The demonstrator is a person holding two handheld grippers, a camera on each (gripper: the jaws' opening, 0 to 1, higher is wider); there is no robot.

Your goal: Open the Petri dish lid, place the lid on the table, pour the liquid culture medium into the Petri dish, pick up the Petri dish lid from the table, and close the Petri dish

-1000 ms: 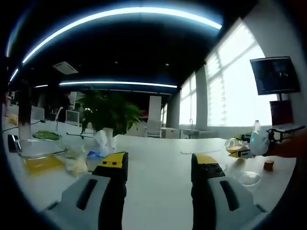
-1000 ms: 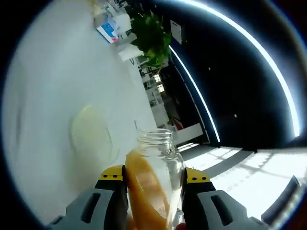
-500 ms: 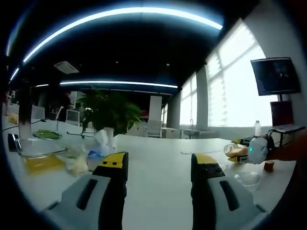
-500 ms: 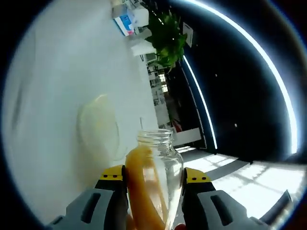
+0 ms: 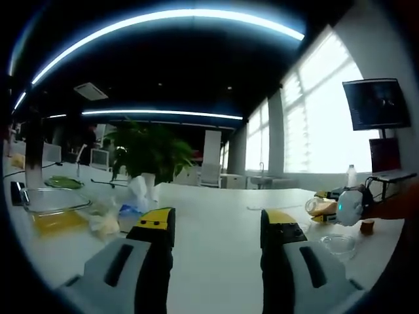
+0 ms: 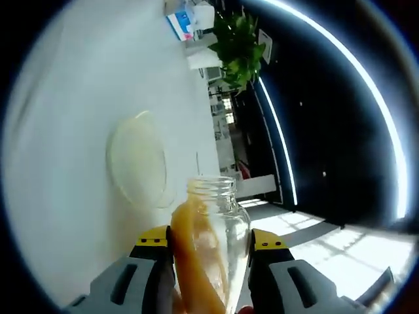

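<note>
My right gripper [image 6: 211,243] is shut on a glass bottle [image 6: 209,248] tipped on its side, orange liquid medium pooled along its lower wall. Just beyond its open mouth the Petri dish [image 6: 136,169] lies on the white table [image 6: 65,131]. In the left gripper view my left gripper [image 5: 218,226] stands open with nothing between its jaws, low over the table. Far to the right there, the right gripper [image 5: 350,204] holds the tilted bottle [image 5: 319,207] above the Petri dish [image 5: 339,244]. A small brown cap [image 5: 366,226] sits beside it.
A glass tray [image 5: 51,210] with yellow contents, crumpled wrappers [image 5: 105,222] and a potted plant [image 5: 147,154] stand at the table's left. A wall screen [image 5: 374,103] hangs at right. The plant [image 6: 239,39] and a box [image 6: 180,23] lie beyond the dish.
The right gripper has shifted with the bottle, so the Petri dish now sits closer to the bottle's mouth. The left gripper has stayed still.
</note>
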